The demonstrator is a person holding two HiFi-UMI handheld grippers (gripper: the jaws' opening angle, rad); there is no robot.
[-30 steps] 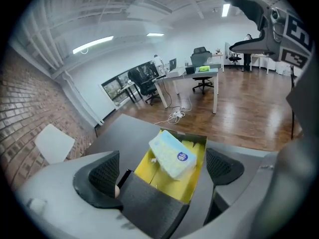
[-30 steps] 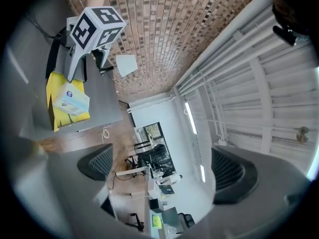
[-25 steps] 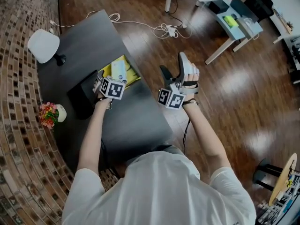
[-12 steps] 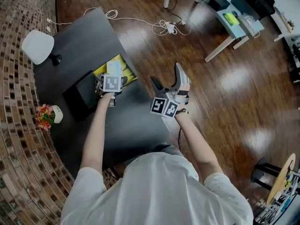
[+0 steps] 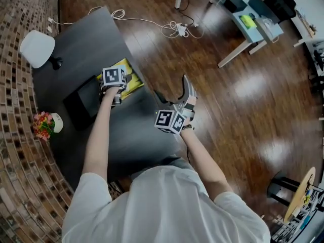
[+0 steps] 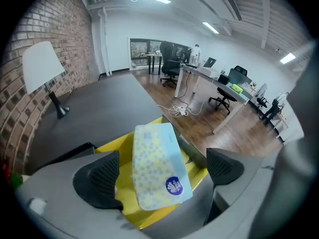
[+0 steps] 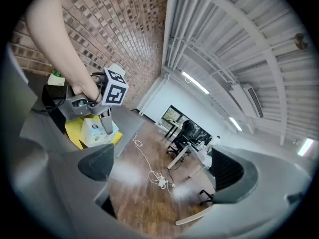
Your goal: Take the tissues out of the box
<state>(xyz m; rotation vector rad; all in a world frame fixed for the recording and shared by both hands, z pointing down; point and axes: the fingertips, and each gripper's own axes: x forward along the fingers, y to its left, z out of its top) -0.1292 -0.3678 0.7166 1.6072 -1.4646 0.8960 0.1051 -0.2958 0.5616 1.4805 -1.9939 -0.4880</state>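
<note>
A soft tissue pack (image 6: pixel 157 166), its pale blue-and-yellow dotted wrapper marked with a round dark-blue logo at one end, lies face-up and slightly askew in an open yellow box (image 6: pixel 197 173). The pack looks sealed and full. The shallow box sits on a dark desk (image 6: pixel 99 108), close to the edge that borders the wooden floor (image 6: pixel 214 121).

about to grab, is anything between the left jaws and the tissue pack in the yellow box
Nothing visible does. The left gripper has its jaws apart, and the tissue pack lies uncovered in the yellow box, in plain view between them.
</note>
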